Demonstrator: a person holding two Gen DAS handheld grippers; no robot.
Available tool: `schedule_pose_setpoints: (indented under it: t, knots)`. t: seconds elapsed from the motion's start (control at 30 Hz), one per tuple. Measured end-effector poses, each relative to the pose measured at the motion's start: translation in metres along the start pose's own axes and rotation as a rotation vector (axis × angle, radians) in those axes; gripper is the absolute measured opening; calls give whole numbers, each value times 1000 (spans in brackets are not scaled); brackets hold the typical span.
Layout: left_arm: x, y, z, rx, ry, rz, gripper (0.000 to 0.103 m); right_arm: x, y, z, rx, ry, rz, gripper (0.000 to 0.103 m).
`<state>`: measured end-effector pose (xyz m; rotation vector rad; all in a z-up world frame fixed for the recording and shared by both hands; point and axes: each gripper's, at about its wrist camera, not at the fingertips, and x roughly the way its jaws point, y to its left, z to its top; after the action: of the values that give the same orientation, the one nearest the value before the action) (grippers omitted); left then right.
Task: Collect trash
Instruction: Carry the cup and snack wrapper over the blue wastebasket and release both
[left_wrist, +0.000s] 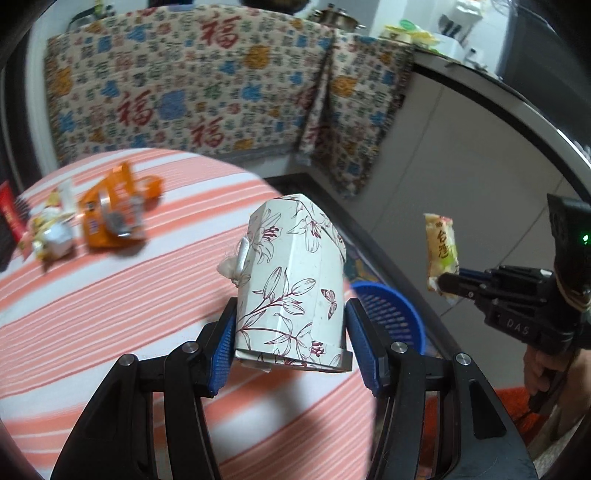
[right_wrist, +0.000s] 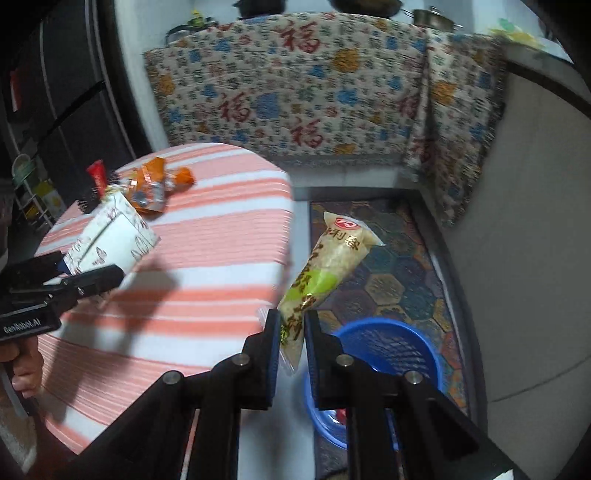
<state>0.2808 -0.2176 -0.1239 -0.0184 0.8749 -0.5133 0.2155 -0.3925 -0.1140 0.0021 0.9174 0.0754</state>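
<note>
My left gripper (left_wrist: 291, 332) is shut on a white floral paper box (left_wrist: 295, 288), held above the striped table's right edge; the same box (right_wrist: 110, 243) shows at the left of the right wrist view. My right gripper (right_wrist: 291, 332) is shut on a yellow-green snack wrapper (right_wrist: 328, 273), which hangs over the floor beside the table; that wrapper (left_wrist: 441, 251) also shows at the right of the left wrist view. A blue mesh basket (right_wrist: 391, 343) stands on the floor below both grippers; its rim (left_wrist: 391, 306) peeks out behind the box.
The round table with the pink-striped cloth (left_wrist: 110, 314) still carries an orange wrapper (left_wrist: 114, 214), a red packet (left_wrist: 11, 214) and small crumpled bits (left_wrist: 51, 232). A patterned cloth (left_wrist: 207, 88) drapes the furniture behind. A patterned mat (right_wrist: 388, 266) lies under the basket.
</note>
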Motion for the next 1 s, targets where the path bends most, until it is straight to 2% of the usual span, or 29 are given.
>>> schedule_pose_setpoints:
  t: [0.17, 0.37, 0.7, 1.0]
  knots:
    - [28, -50, 4, 38, 28, -59, 57, -4, -54, -23, 59, 46, -64, 14]
    - [63, -93, 2, 59, 72, -109, 58, -5, -92, -35, 98, 80, -111, 14]
    - [105, -124, -3, 63, 116, -127, 58, 5, -116, -51, 101, 126, -104, 14]
    - [129, -130, -4, 64, 150, -124, 59, 19, -120, -59, 89, 162, -92, 14]
